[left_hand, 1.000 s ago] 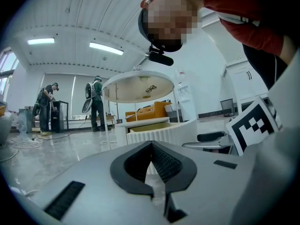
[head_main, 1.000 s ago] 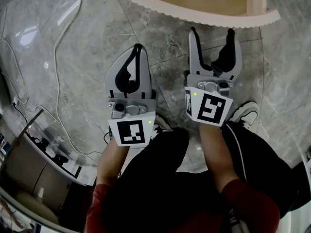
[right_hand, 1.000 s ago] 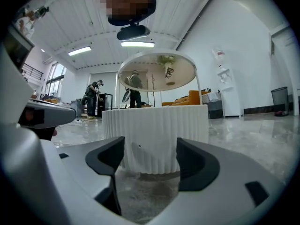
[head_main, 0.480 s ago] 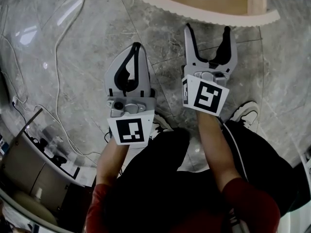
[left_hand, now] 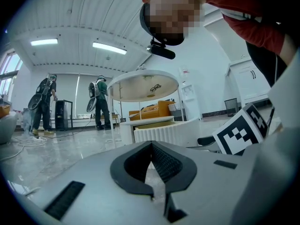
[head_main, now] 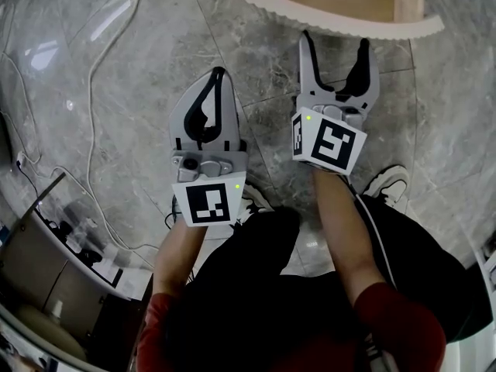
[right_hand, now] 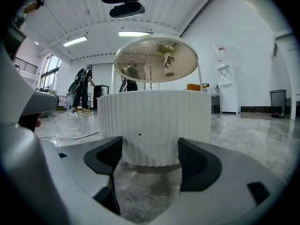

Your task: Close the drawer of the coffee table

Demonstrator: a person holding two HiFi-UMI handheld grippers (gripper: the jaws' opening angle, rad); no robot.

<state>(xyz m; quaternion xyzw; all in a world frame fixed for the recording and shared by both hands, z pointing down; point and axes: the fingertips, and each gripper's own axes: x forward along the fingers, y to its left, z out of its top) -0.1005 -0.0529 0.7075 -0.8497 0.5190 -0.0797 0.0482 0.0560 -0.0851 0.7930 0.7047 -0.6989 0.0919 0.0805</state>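
The coffee table's drawer (head_main: 325, 15) stands pulled out at the top of the head view, with a white fluted curved front and a wooden inside. My right gripper (head_main: 335, 46) is open just short of that front, nothing between its jaws. In the right gripper view the fluted front (right_hand: 154, 125) fills the middle beyond the gripper (right_hand: 150, 156), under the round table top (right_hand: 157, 62). My left gripper (head_main: 215, 80) is shut and empty, to the left and farther back from the drawer. Past the left gripper (left_hand: 151, 149), the left gripper view shows the table (left_hand: 154, 125) farther off.
The floor is grey marble tile (head_main: 116, 91), with a white cable (head_main: 97, 68) trailing at the left. A dark cabinet (head_main: 46, 262) stands at the lower left. The person's shoe (head_main: 387, 184) is under the right arm. Two people (left_hand: 98, 102) stand far off.
The right gripper has edged a little closer to the drawer front and its jaws have spread slightly wider. The left gripper has stayed where it was.
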